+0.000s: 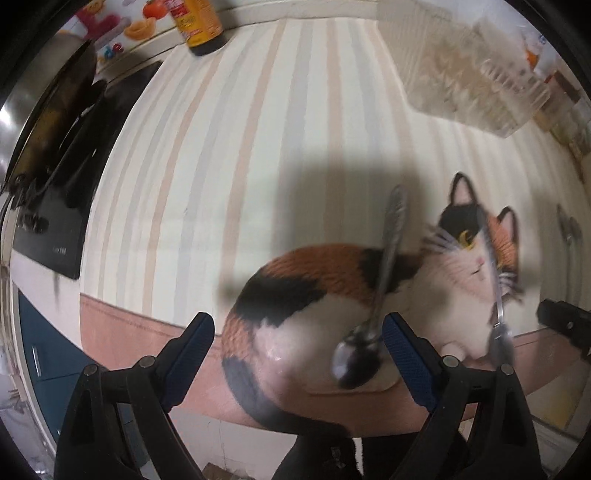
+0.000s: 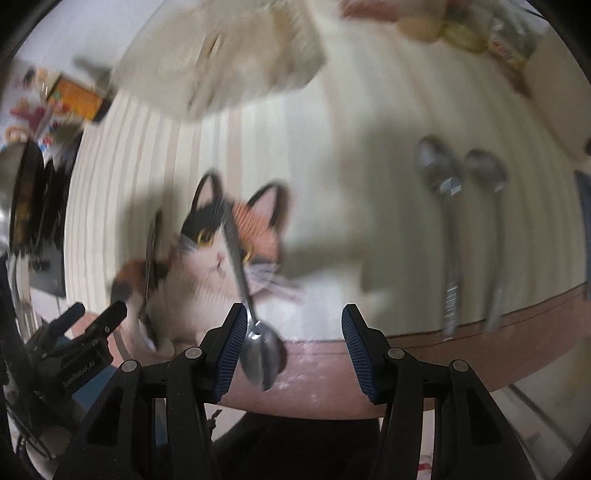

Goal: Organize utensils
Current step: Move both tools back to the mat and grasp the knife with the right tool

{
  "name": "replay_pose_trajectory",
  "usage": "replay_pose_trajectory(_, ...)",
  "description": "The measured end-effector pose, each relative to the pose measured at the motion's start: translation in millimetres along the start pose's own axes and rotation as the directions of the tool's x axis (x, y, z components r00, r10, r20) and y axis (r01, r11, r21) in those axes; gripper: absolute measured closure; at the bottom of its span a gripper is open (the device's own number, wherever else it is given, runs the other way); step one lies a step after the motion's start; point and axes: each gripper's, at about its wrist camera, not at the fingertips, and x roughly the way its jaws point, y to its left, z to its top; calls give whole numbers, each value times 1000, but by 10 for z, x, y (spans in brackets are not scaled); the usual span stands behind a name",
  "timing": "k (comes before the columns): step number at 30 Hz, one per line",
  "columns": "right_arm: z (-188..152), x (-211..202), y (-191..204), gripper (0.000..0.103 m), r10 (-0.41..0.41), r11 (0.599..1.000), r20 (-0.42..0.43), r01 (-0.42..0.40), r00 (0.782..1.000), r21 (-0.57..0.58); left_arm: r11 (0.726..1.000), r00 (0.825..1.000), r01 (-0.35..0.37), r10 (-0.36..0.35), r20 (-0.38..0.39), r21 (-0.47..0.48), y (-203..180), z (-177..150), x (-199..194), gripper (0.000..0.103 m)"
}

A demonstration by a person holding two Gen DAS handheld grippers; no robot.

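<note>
Left wrist view, from left: black stove [image 1: 55, 206] at the table's left edge, dark bottle [image 1: 199, 26] at the far edge. Striped mat [image 1: 229, 155] with a calico cat print [image 1: 314, 291] covers the table. Left gripper [image 1: 299, 343] points down over the mat's near pink border, jaws spread wide, nothing between the pads. Spoon 1 [image 1: 373, 321] lies on the cat's body, bowl toward the camera, just beside the right finger [image 1: 406, 354]; whether they touch cannot be told through the blur. Spoon 2 [image 1: 496, 306] lies across the cat's face, farther right. Clear rack [image 1: 476, 77] sits at far right, blurred. A black tip of the right gripper [image 1: 561, 317] enters at the right edge.

Right wrist view, from left: left gripper [image 2: 88, 332] low at the left edge, by spoon 1 [image 2: 149, 251]. Right gripper [image 2: 293, 347] stands about half open, gripping nothing. Spoon 2 [image 2: 258, 350] has its bowl between the fingers, right by the left finger [image 2: 231, 350], clear of the right one. 2 more spoons [image 2: 448, 229] [image 2: 495, 229] lie side by side on the mat at right, bowls away, handles reaching the pink border. Frame is heavily blurred.
</note>
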Motion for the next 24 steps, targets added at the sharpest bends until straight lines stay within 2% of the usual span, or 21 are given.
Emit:
replay_pose_trajectory(3,-41,191,208,48,-25,999,-16,24,1000,-47,999,999,-32,32,-6,4,48,-74,45,10)
replay_pose_trajectory(6,-55,356,383,51,-104,989,-10,102,995,-108,999,999,-34,34,-9,6,68,-117,56,10)
replay_pose_trajectory(7,-66,356,443,62,-123,983,20,124,992,-137,1000,1000,-28,28,-12,6,66,-133,61,10)
replay_pose_trajectory(8,-83,384,505,68,-158,972,31,161,987,-174,1000,1000,-21,21,-13,7,55,-124,55,10)
replay_pose_trajectory(10,-108,415,526,97,-220,952,54,226,974,-205,1000,1000,-4,5,-12,16,21,-139,53,10)
replay_pose_trajectory(12,-117,417,429,97,-203,958,55,210,978,-193,999,1000,15,-14,-14,37,-63,-127,62,10)
replay_pose_trajectory(14,-120,408,271,97,-233,956,58,240,971,-171,998,999,29,-28,-17,63,-165,-126,64,11)
replay_pose_trajectory(20,-114,343,-309,97,-240,969,23,241,970,-56,994,997,63,-60,-39,92,-375,-12,150,18)
replay_pose_trajectory(24,-152,337,-534,97,-203,979,5,203,979,-13,991,994,87,-81,-71,97,-442,79,242,42)
